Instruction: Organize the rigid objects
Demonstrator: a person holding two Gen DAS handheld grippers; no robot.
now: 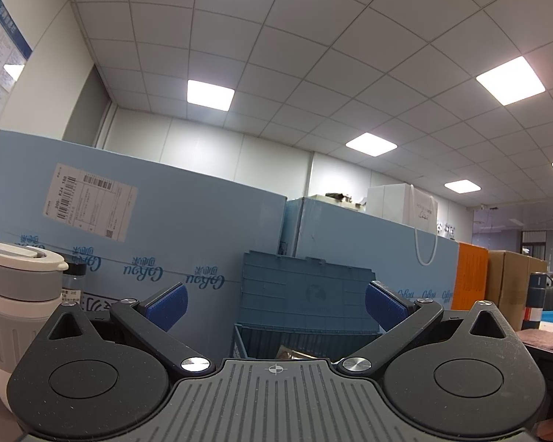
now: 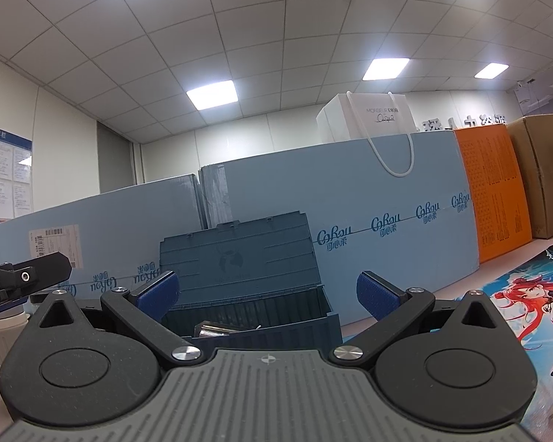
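Two grippers, left gripper (image 1: 274,307) and right gripper (image 2: 267,294), fingers spread wide and empty, aimed at the open blue bin (image 2: 254,294) on the worktop, lid up probably to take items like the mug (image 1: 14,305) at left.

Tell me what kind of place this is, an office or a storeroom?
Most likely an office used partly for storage: a grid ceiling with panel lights, a notice board on the wall, and big blue cartons stacked behind an open storage bin.
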